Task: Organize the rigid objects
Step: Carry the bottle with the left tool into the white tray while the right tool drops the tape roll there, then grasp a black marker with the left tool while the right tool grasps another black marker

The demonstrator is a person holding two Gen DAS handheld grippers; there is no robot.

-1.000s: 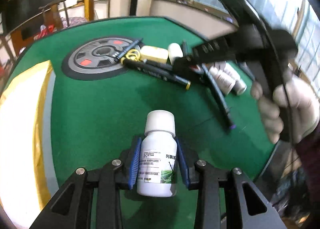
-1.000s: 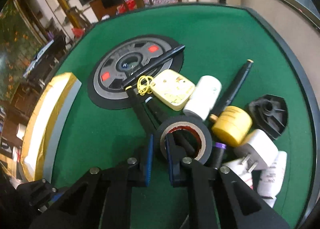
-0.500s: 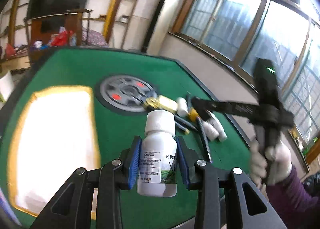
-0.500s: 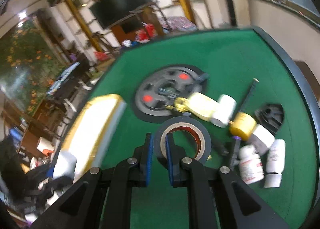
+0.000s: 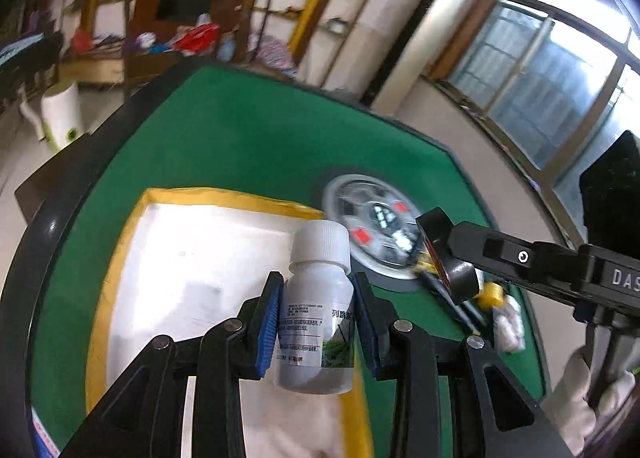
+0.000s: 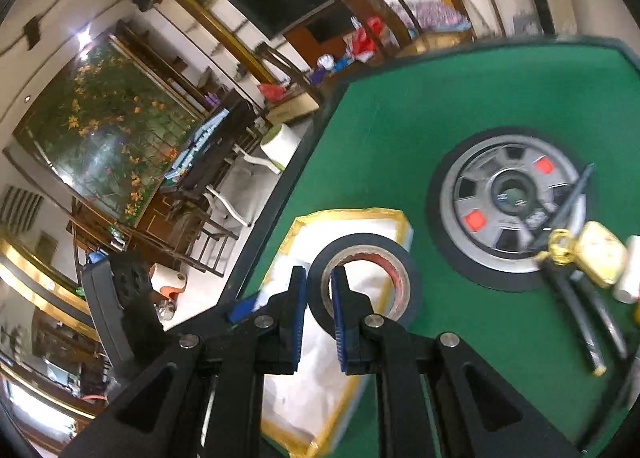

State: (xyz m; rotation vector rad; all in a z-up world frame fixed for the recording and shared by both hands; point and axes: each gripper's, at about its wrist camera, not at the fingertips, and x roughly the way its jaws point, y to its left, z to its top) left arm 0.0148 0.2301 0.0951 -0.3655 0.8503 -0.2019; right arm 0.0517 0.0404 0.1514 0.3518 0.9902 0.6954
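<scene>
My left gripper (image 5: 316,322) is shut on a white plastic bottle (image 5: 318,318) with a white cap and a printed label, held upright in the air above the white, yellow-edged mat (image 5: 192,258). My right gripper (image 6: 318,300) is shut on the wall of a black tape roll (image 6: 372,254) with a red core, lifted over the same mat (image 6: 320,378). In the left wrist view the right gripper (image 5: 444,258) comes in from the right with the tape roll (image 5: 460,278); a gloved hand (image 5: 580,386) holds it.
On the green table (image 6: 460,118) lies a round grey and black disc (image 6: 508,214). Beside it sit a yellow box (image 6: 600,254), black pens (image 6: 576,322), a yellow lid (image 5: 490,294) and white bottles (image 5: 508,326). Chairs and shelves stand beyond the table's edge.
Both grippers rose and swung left from the pile to above the white mat, carrying the bottle and the tape roll. The left gripper rolled, so the table now looks tilted.
</scene>
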